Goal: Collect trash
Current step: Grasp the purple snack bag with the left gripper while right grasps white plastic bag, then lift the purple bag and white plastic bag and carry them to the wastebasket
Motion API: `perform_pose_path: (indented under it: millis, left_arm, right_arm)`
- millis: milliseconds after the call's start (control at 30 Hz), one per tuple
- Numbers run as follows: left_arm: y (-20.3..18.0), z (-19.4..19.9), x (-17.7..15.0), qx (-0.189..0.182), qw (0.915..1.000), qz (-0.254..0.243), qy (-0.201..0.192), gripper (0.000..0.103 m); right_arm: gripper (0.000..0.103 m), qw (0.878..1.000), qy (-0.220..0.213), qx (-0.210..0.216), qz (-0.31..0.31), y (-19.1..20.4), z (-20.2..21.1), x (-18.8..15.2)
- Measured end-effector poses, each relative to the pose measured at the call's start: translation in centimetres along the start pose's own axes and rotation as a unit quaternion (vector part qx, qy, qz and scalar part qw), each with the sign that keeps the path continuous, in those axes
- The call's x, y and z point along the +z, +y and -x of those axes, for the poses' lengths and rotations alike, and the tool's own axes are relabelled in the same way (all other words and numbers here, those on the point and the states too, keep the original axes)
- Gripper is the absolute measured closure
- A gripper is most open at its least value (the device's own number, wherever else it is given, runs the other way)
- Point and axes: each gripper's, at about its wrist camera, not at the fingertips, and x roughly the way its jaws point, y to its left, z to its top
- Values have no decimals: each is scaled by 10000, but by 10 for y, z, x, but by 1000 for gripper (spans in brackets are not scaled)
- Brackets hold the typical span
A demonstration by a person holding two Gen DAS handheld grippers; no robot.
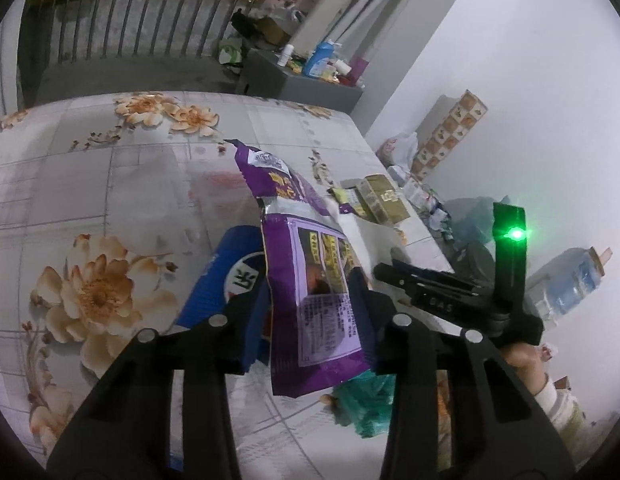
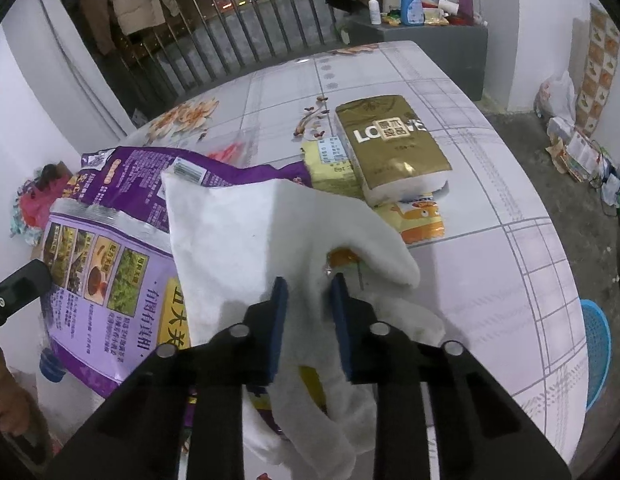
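A purple snack bag (image 1: 310, 264) stands upright off the flowered table (image 1: 90, 200), with my left gripper (image 1: 310, 292) shut on its lower half. The same purple bag (image 2: 110, 248) fills the left of the right wrist view. My right gripper (image 2: 308, 284) is shut on a crumpled white tissue (image 2: 246, 232), a fold of it pinched between the blue pads (image 2: 278, 320). The tissue drapes over the purple bag and a yellow wrapper (image 2: 310, 384). In the left wrist view the right gripper (image 1: 393, 270) sits just right of the bag, with a green light glowing on its body.
A gold tissue pack (image 2: 389, 148) lies on yellow wrappers (image 2: 421, 220) mid-table. A blue pack (image 1: 226, 276) sits under my left finger, a teal bag (image 1: 369, 404) below. A blue basket (image 2: 597, 352) stands on the floor to the right. A grey cabinet (image 2: 429, 36) holds bottles.
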Motion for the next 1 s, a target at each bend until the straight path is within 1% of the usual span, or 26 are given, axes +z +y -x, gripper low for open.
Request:
perform_pose_path:
  millis: [67,167,333,467,567,700,1000]
  left_arm:
    - [-2,2,1,-111,9999,1,-58,69]
    - [-6,2,3,-305,9995,-5,-84,70]
    - [-10,-7,2,-332,9994,2,32,71]
    - [-12,-7,3,-234,9997,-39,-12,83]
    - [-14,-4,3,-225,9996,-151,-67,89]
    - [-13,1,5,-329,9992,-123,-177,91]
    - [-21,24,10,-603,9965,-282,-509,91]
  right_arm:
    - [91,10000,-7,9,-52,-3,0,0]
    - [93,9998,-29,105,-148,-8,0,-1]
    - [96,9996,-86,151,-211,-9,1,-3]
    - [97,9992,-169,202,-312,-11,8,-4]
    - [97,9985,-270,284,-387,-12,16,-5]
    - [97,9974,-420,351,-473,-13,29,-5]
    - [97,9938,-778,518,-609,-13,63,-3]
